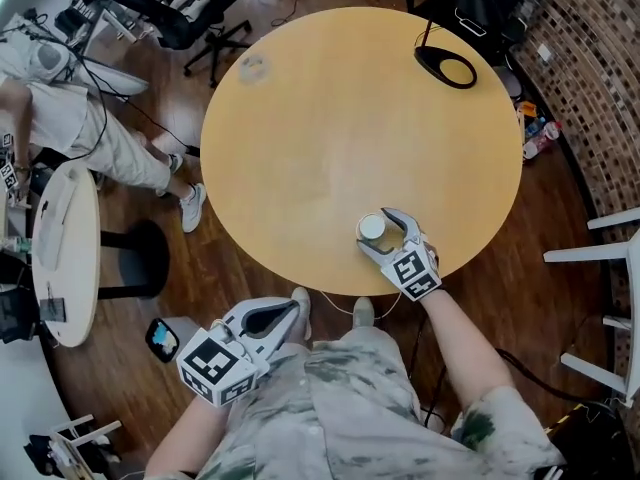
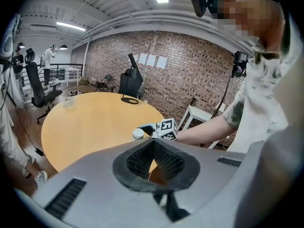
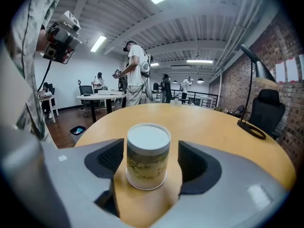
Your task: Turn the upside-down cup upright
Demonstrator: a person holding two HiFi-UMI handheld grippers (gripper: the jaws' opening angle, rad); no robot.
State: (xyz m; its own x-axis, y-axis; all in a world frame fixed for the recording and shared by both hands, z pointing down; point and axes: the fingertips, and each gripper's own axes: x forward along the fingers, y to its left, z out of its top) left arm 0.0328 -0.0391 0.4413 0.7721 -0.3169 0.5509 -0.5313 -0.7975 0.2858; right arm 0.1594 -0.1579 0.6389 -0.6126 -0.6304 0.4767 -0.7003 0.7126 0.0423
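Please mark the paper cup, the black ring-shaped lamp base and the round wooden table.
White-topped patterned paper cup [image 3: 147, 164], right gripper view, on its printed side wall.
Black ring-shaped lamp base [image 1: 427, 60], head view, on the ring's broad left part.
Round light wooden table [image 1: 330, 138], head view, on bare top near the middle.

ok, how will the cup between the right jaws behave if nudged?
Cup looks like thin paper, so probably light and crushable. Narrow foot, standing free between the open right gripper jaws: a nudge would likely slide or tip it.
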